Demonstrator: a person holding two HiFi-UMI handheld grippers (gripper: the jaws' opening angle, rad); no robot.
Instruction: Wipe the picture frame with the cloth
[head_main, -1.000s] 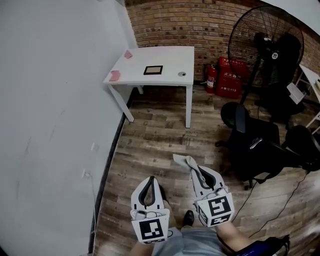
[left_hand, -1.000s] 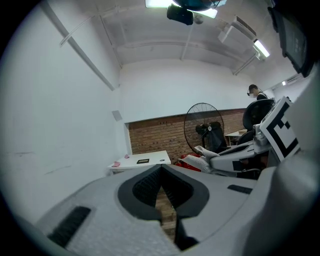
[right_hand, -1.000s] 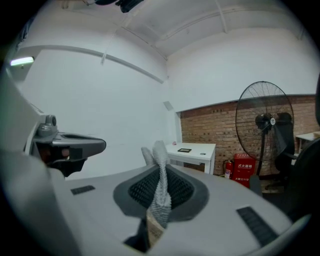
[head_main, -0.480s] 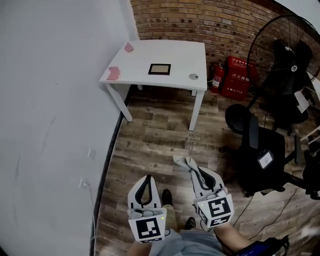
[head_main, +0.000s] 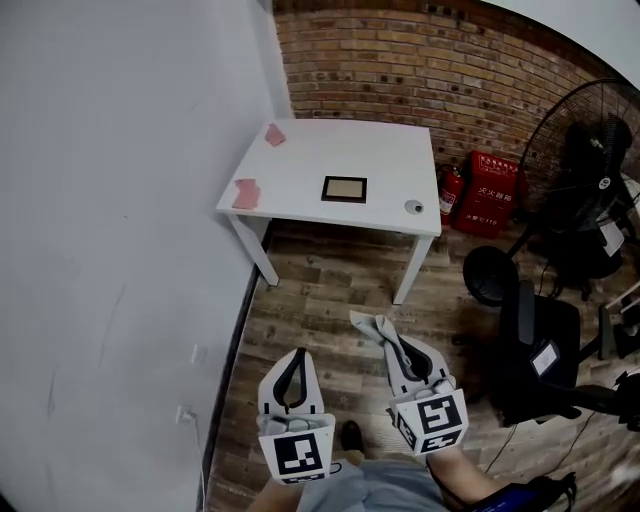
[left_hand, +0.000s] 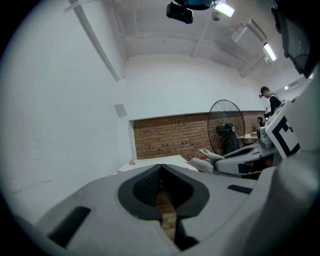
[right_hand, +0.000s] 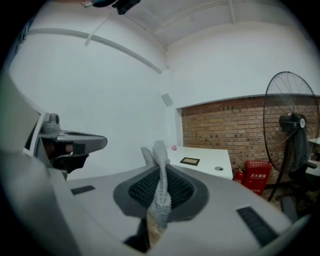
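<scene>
A small dark picture frame (head_main: 344, 188) lies flat on the white table (head_main: 380, 160) by the brick wall, far ahead of both grippers; it also shows in the right gripper view as the frame (right_hand: 190, 161). My right gripper (head_main: 392, 344) is shut on a grey cloth (head_main: 370, 326), whose end sticks up past the jaws as the cloth (right_hand: 160, 170). The left gripper (head_main: 292, 361) is shut with nothing in it, low at the left. Both hang over the wooden floor, well short of the table.
Two pink pads (head_main: 246, 192) and a small round object (head_main: 413, 207) lie on the table. A red fire extinguisher and red box (head_main: 489, 194) stand by the brick wall. A large black fan (head_main: 590, 150) and office chairs (head_main: 540, 340) fill the right; a white wall (head_main: 110, 220) runs along the left.
The view has advanced and swung toward the table, which sits nearer and more central now. Both grippers keep their places and hold; the cloth stays clamped in the right one.
</scene>
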